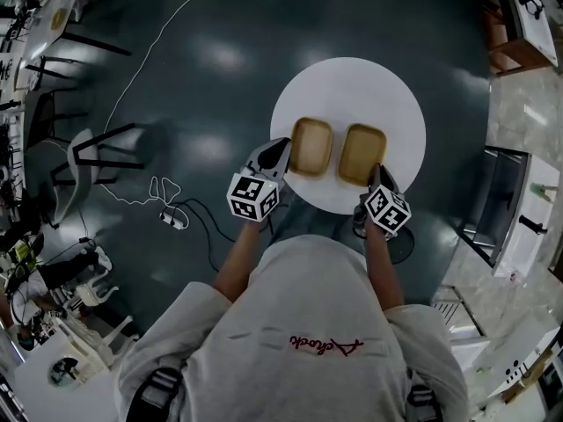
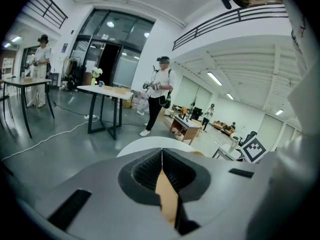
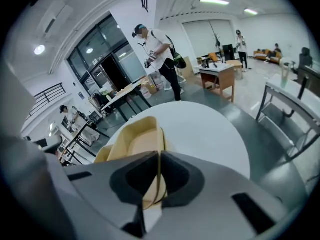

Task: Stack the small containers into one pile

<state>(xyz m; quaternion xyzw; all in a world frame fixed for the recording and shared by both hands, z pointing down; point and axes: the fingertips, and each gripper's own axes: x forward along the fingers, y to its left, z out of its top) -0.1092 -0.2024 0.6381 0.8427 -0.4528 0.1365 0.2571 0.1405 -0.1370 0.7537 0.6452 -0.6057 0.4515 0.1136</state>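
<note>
A glossy dark grey floor fills a big open hall. A thin white cable trails across it, and a pale chair stands off to the left. In the middle is a round white counter. The gripper views show glass doors, a balcony rail and a standing person beyond a dark-legged table.

Two small containers lie side by side on the counter's near half, with a narrow gap between them. Both are shallow tan trays with rounded corners and a raised rim, and both are empty.

The left hand-held gripper is pinched narrowly on the near-left rim of the left container, whose thin tan wall stands between its dark pads. The right hand-held gripper is clamped in the same way on the near rim of the right container.
</note>
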